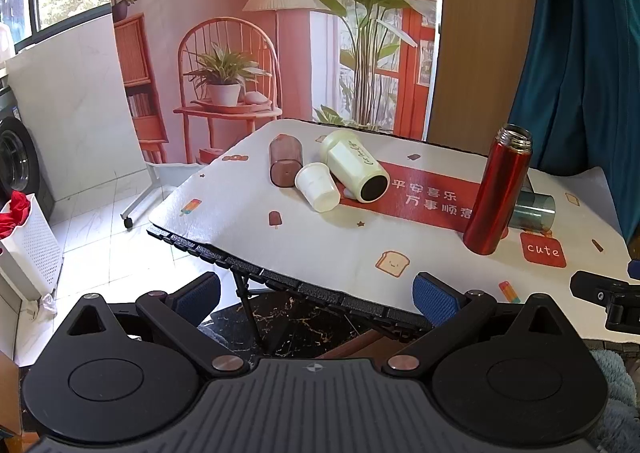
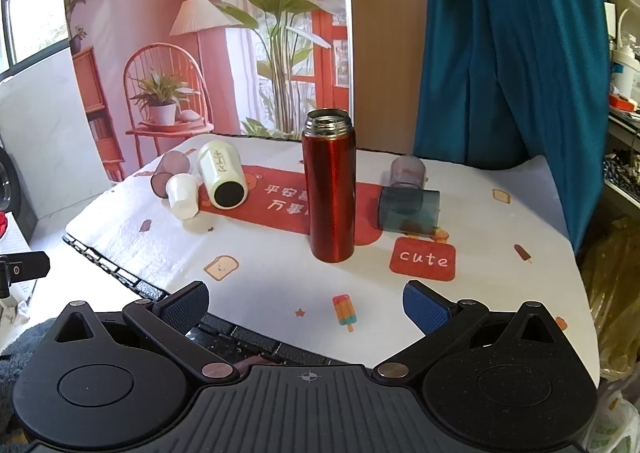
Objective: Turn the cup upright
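Note:
Several cups lie on their sides on the table. A cream tumbler (image 1: 354, 165) (image 2: 222, 174) lies with its dark base toward me. A small white cup (image 1: 318, 187) (image 2: 182, 196) lies beside it, and a brown translucent cup (image 1: 285, 166) (image 2: 168, 171) lies to their left. A blue-grey translucent cup (image 1: 534, 211) (image 2: 409, 211) lies behind a red flask (image 1: 498, 191) (image 2: 330, 187), which stands upright and open. A clear cup (image 2: 407, 171) stands behind the blue-grey one. My left gripper (image 1: 316, 295) and right gripper (image 2: 306, 303) are open and empty at the table's near edge.
The table (image 1: 320, 249) (image 2: 276, 277) has a white patterned cloth with a red panel. A white laundry basket (image 1: 28, 241) stands on the floor at left. A teal curtain (image 2: 500, 53) hangs behind the table at right. The other gripper's body (image 1: 604, 299) shows at the right edge.

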`<action>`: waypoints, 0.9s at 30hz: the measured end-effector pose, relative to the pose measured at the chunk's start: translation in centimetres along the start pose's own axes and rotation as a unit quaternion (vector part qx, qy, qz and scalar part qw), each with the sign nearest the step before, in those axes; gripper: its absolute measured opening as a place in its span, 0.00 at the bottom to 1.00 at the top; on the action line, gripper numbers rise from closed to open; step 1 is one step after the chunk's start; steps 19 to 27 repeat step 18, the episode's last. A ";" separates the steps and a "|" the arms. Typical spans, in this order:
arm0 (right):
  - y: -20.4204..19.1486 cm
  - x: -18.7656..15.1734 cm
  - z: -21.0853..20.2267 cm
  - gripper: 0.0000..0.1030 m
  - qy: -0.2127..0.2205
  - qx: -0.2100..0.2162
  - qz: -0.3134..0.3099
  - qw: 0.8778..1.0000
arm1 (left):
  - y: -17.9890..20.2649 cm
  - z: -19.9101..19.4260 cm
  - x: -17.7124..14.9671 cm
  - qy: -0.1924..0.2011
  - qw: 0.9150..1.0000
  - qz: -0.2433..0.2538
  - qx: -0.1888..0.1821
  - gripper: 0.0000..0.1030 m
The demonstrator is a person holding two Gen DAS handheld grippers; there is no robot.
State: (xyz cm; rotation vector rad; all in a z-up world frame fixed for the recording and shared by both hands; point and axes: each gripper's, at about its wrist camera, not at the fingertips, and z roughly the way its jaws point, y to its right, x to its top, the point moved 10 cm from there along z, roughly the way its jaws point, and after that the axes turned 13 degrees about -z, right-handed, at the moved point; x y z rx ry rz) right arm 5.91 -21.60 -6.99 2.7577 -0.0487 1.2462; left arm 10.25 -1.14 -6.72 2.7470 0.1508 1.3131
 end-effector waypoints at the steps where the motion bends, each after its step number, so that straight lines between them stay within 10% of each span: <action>1: 0.0 0.0 0.0 1.00 0.001 0.000 0.000 1.000 | 0.0 0.0 0.0 0.001 1.000 0.000 0.000 1.00; 27: 0.1 0.0 -0.2 1.00 0.002 -0.002 0.000 1.000 | -0.1 -0.3 0.3 0.007 1.000 0.000 -0.001 1.00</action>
